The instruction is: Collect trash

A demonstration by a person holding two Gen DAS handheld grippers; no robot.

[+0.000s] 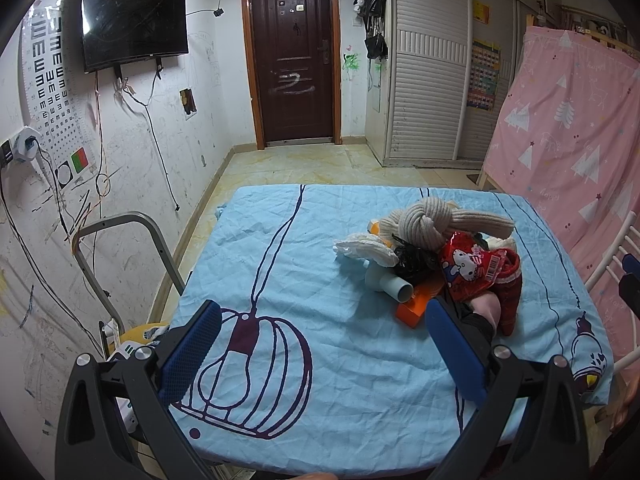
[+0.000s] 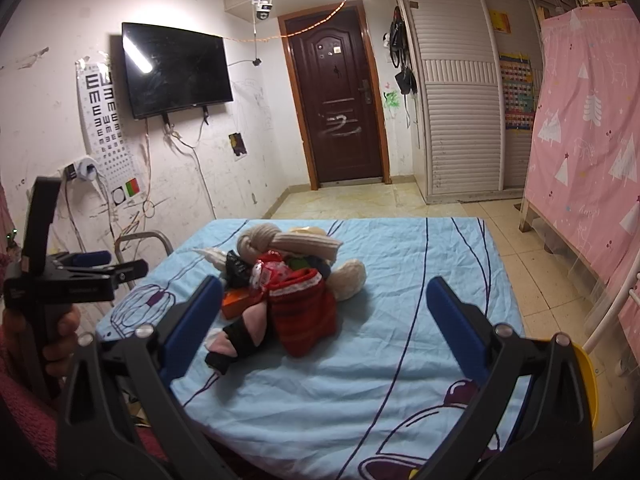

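Left wrist view: the left claw [image 1: 320,336] is spread wide and empty above the blue-sheeted surface [image 1: 280,248], touching nothing; the trash pile [image 1: 436,260] lies ahead to the right. Right wrist view: the right claw [image 2: 324,320] is likewise released, hovering just short of the pile [image 2: 296,280].

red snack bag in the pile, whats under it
Under the red snack bag lie an orange box, a black plastic bag and a red knitted sock. How far the box runs beneath is covered.
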